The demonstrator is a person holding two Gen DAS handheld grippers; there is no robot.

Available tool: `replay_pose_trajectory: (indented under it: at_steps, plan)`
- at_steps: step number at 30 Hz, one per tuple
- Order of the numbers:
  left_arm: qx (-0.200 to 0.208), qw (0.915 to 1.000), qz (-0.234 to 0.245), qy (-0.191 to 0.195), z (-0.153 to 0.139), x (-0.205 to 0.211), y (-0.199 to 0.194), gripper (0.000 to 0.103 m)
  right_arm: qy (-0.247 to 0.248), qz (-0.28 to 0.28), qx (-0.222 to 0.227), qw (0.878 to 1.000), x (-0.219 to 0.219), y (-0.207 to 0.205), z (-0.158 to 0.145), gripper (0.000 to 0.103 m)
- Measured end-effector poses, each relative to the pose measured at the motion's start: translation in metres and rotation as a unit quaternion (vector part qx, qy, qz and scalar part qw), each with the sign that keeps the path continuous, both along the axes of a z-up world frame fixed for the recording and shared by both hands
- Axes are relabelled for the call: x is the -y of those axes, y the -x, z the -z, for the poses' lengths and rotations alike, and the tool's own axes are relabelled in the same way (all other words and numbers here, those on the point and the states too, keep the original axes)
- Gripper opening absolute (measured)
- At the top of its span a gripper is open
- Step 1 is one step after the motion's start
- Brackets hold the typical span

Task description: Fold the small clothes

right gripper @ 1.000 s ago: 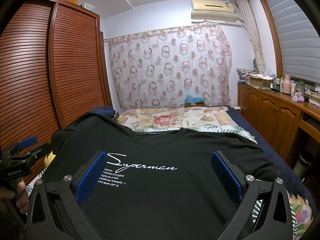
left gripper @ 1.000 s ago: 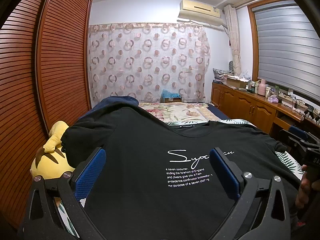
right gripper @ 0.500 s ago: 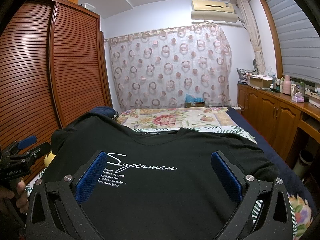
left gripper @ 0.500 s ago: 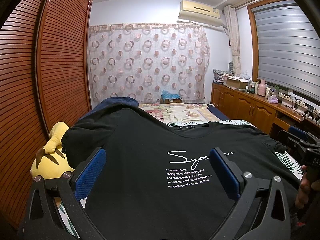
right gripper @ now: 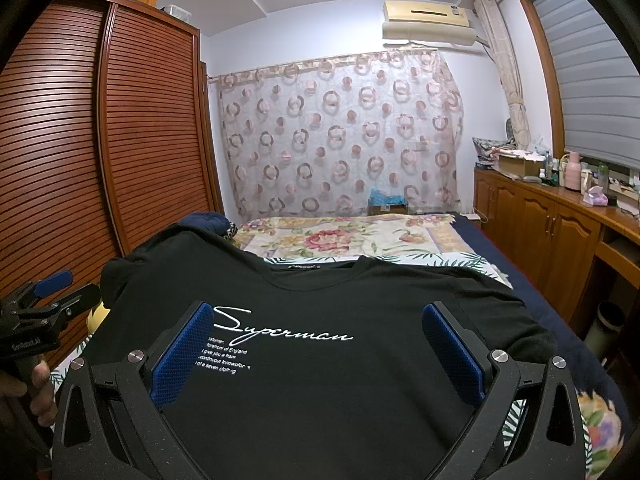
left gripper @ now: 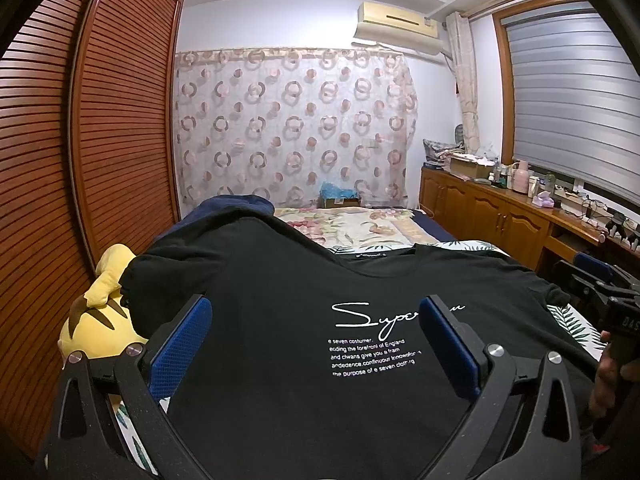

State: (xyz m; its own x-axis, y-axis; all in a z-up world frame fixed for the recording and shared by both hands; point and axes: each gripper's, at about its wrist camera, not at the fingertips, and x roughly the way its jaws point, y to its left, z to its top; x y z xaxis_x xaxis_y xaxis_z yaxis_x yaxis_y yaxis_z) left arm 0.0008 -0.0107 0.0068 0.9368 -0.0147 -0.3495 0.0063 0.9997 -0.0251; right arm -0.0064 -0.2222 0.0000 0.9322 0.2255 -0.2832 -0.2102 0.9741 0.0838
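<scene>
T-shirt [left gripper: 280, 320], black, lies flat and print-up across the near end of the bed [right gripper: 440, 258], collar at the far side, hem toward me; both my left gripper [left gripper: 316, 344] and right gripper [right gripper: 316, 352] hover above it spread wide, empty, about equally near.

"What is on the far wall?"

"A curtain [right gripper: 340, 136] with round rings, and an air conditioner [right gripper: 428, 20] up high."

"And the sides?"

"A big brown wardrobe [left gripper: 100, 128] with slats on the left. On the right, wooden cabinets [right gripper: 552, 224] under a window blind [left gripper: 568, 100]. A flowery bed cover [right gripper: 340, 236] lies in the middle."
</scene>
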Motion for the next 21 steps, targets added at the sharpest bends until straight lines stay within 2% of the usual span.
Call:
replay_pose_trajectory:
  at_steps: [21]
  plan:
    - [-0.004, 1.0000, -0.002, -0.001, 0.0042, -0.0012, 0.0005, 0.103, 0.002, 0.000, 0.002, 1.000, -0.0006, 0.0006, -0.0010, 0.103]
